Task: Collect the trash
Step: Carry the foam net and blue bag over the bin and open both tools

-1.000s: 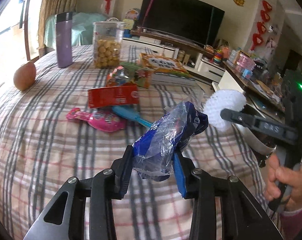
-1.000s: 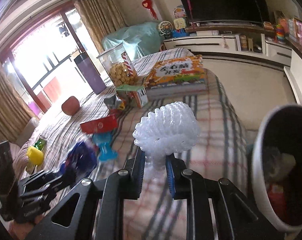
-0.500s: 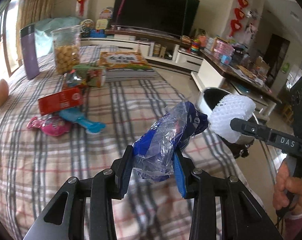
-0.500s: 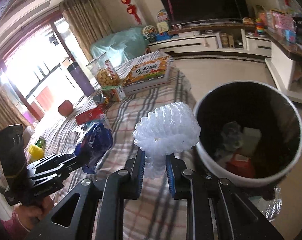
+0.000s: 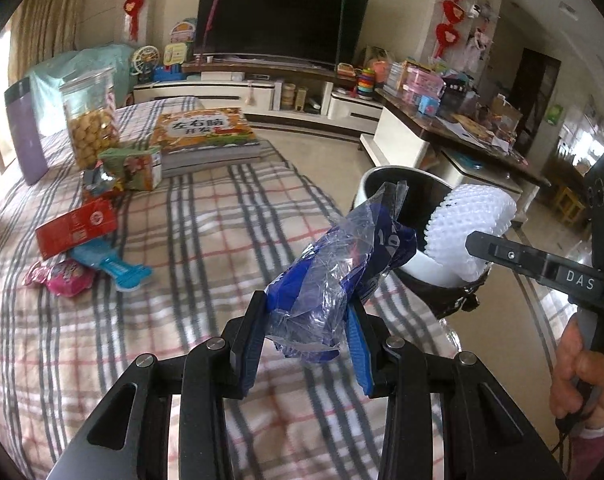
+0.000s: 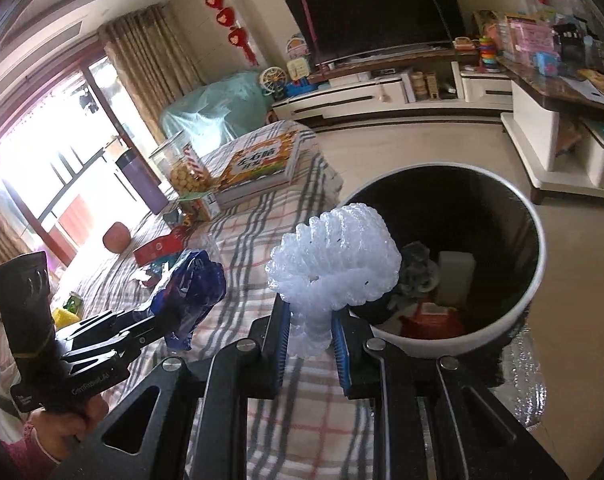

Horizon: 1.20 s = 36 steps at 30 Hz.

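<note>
My left hand-held gripper (image 5: 308,330) pinched one blue wrapper (image 5: 338,268); my right hand-held gripper (image 6: 310,334) clamped one white foam net (image 6: 334,264) beside one bin (image 6: 518,312). "DAS" showed on it.

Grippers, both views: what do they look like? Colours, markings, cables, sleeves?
Both are black handheld units with linkage fingers, silver pivot screws and ribbed blue pads. The right gripper, seen side-on from the left wrist view, bears white "DAS" lettering and a dark cable below its grip. The left gripper has small, unreadable white lettering on its body. Both wrists show pink sleeve cuffs.
</note>
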Each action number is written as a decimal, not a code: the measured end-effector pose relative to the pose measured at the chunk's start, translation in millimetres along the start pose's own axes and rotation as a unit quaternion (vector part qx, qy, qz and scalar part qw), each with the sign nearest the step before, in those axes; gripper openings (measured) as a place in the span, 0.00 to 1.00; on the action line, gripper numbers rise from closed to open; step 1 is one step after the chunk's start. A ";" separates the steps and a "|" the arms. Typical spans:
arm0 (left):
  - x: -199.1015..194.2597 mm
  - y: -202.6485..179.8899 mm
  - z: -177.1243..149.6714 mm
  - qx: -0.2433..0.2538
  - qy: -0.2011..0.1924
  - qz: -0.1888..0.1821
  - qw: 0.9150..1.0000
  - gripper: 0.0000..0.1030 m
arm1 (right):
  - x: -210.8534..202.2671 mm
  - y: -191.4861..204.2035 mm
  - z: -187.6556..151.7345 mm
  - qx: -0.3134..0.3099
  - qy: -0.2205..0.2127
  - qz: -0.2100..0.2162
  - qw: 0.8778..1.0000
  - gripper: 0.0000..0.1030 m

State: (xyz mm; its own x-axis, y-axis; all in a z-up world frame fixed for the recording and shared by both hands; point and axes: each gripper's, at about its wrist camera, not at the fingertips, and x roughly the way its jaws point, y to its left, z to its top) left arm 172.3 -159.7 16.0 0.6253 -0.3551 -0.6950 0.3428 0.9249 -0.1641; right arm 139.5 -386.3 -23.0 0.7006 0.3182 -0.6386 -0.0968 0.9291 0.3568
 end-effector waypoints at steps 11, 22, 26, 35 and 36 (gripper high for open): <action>22.9 -29.7 18.8 0.031 0.007 -0.011 0.999 0.36 | -12.4 -30.9 5.1 0.020 -0.008 -0.030 0.999 0.20; 54.5 -54.7 39.8 0.061 0.025 -0.013 0.998 0.36 | -8.2 -54.6 12.5 0.026 0.011 -0.054 0.998 0.22; 62.8 -63.5 50.3 0.070 0.028 -0.011 0.997 0.36 | -5.8 -59.5 17.0 0.025 0.017 -0.061 0.998 0.23; 84.1 -84.2 65.2 0.096 0.042 0.000 0.994 0.37 | 2.7 -66.8 26.3 0.023 0.028 -0.068 0.997 0.24; 85.0 -85.6 65.8 0.097 0.042 0.001 0.994 0.37 | 4.1 -66.8 26.5 0.022 0.030 -0.069 0.997 0.24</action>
State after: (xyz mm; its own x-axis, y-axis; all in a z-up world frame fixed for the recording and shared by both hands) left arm 242.3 -278.1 17.0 0.5675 -0.3337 -0.7527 0.4756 0.8791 -0.0311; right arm 167.6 -452.1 -31.3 0.6616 0.2001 -0.7226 0.0287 0.9563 0.2911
